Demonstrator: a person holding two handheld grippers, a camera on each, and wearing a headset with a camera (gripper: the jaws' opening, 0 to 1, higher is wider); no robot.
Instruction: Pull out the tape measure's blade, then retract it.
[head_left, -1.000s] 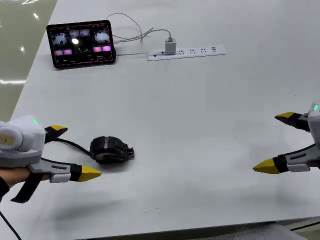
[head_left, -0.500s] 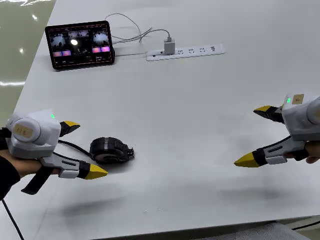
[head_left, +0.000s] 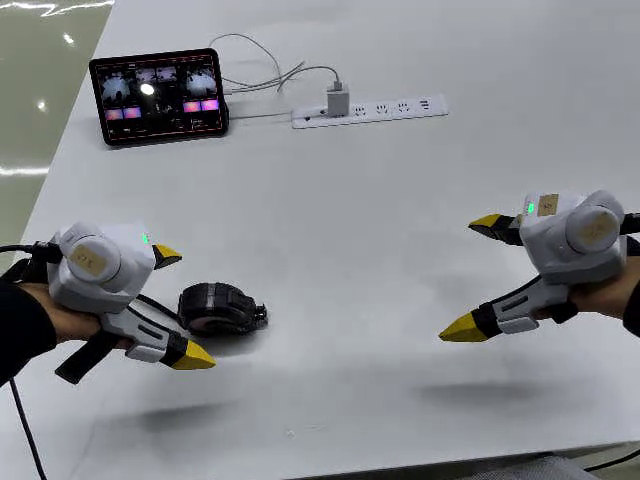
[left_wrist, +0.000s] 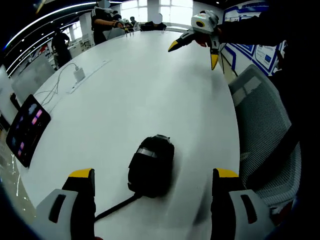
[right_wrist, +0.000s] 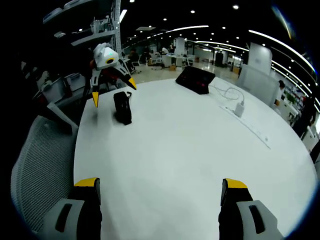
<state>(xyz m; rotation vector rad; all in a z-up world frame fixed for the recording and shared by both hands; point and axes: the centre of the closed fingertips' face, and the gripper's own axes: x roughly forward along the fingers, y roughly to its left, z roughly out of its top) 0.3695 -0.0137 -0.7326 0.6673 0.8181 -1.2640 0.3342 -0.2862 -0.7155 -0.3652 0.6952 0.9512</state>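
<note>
The left gripper (head_left: 181, 305) has closed in, jaws spread, tips flanking the near end of the tape measure (head_left: 222, 306) by the table's (head_left: 400, 200) front-left corner. The right gripper (head_left: 470, 276), also spread, has moved inward. The blade looks unpulled.

Your left hand-held gripper (head_left: 178, 305) has come in from the left edge of the desk (head_left: 400, 200) toward the tape measure (head_left: 222, 305). The near end of the case now lies at the mouth of its spread jaws, one tip to either side. Your right hand-held gripper (head_left: 472, 275) has swung inward from the right edge, more of its body and your hand now in sight.
</note>
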